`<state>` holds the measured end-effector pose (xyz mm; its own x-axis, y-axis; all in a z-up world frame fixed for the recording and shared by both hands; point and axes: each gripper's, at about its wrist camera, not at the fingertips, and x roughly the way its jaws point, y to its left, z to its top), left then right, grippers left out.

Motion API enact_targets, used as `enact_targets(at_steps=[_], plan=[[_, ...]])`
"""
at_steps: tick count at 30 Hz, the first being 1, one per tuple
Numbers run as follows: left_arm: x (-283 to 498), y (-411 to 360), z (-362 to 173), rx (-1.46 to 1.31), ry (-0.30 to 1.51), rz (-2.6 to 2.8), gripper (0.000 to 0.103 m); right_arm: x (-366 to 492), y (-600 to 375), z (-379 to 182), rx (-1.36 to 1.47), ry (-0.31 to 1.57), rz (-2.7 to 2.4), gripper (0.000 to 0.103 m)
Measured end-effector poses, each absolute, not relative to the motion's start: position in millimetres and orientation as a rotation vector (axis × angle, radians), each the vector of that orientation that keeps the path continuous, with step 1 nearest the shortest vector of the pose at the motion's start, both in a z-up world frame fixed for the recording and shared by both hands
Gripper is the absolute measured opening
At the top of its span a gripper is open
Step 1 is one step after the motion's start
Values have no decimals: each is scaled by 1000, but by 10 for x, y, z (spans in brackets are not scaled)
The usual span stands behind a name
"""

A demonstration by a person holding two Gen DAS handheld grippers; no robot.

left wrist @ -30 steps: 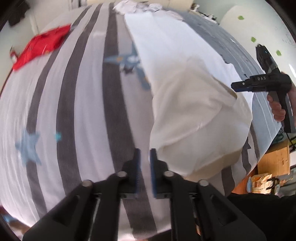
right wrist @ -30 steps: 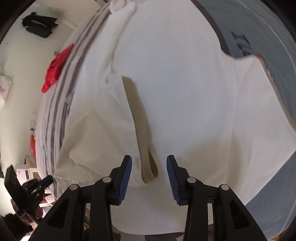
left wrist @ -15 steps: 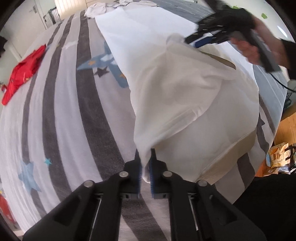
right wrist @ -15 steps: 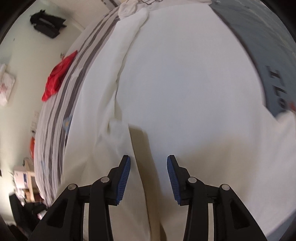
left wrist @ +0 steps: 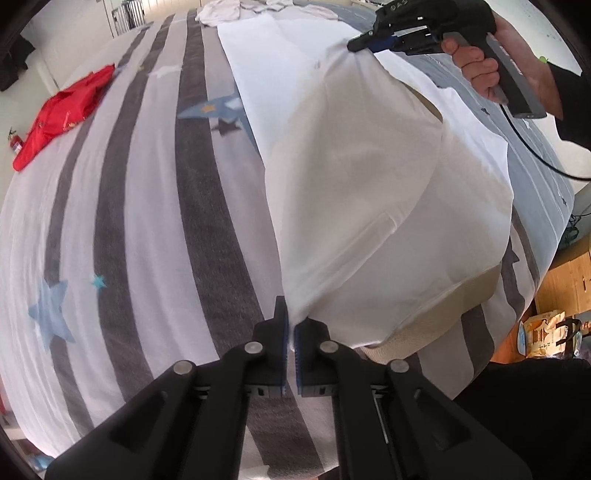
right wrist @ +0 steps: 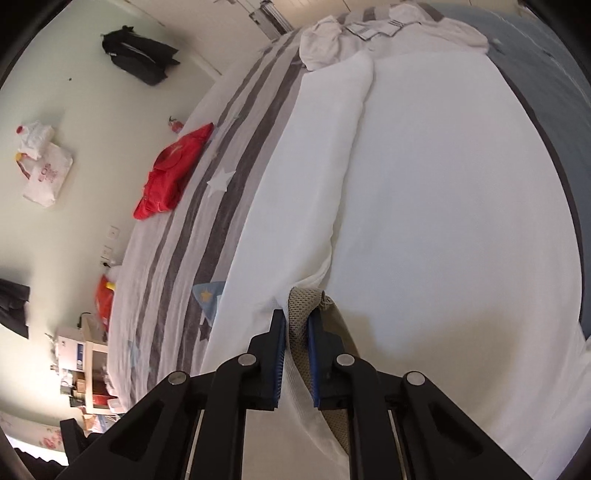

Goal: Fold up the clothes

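Note:
A white garment (left wrist: 369,192) with a beige band lies on the striped bed, lifted and partly folded over itself. My left gripper (left wrist: 291,325) is shut on its near left corner. My right gripper (right wrist: 296,325) is shut on the garment's beige mesh band (right wrist: 301,306); in the left wrist view it (left wrist: 360,44) holds the far corner raised over the white cloth. The garment's white body (right wrist: 443,192) spreads flat ahead in the right wrist view.
The bed (left wrist: 147,221) has grey and white stripes with blue stars. A red garment (left wrist: 62,114) lies at its far left, also in the right wrist view (right wrist: 173,170). Crumpled white clothes (right wrist: 369,33) sit at the bed's far end. Boxes and bags (left wrist: 546,325) stand beside the bed.
My left gripper moved onto the garment's near corner and closed on it. My right gripper moved forward, closed on the beige band and lifted that edge.

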<state>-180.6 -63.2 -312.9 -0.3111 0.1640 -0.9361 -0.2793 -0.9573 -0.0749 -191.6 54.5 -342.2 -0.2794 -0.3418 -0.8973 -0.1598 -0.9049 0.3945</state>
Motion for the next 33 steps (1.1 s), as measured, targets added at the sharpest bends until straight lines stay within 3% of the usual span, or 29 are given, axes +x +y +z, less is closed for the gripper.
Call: enact_targets(at_steps=[6,8,15,25,28,33], plan=[[-1755,-670,-3229,-1679,129,2304,2,-1924,453,-3510,1897,-496,-2330,17],[-1731,-684,-3209,-1675,119,2292,2,-1906,488,-3410,1883,-476,-2361,29],[-1637,-766,-2924,-1626,65,2262,2,-1860,531,-3033,1798,-340,-2464,32],[-2372,-771,-3057,-1575,14,2409,4,-2435,361,-3349,1815,-548,-2339,33],[-2563,-711,-3246,-1613,-56,2375,17,-2527,337,-3457,1854,-603,-2312,33],[-2603,-637,-3429,-1655,-47,2335,18,-2658,368,-3525,1859,-616,-2276,33]])
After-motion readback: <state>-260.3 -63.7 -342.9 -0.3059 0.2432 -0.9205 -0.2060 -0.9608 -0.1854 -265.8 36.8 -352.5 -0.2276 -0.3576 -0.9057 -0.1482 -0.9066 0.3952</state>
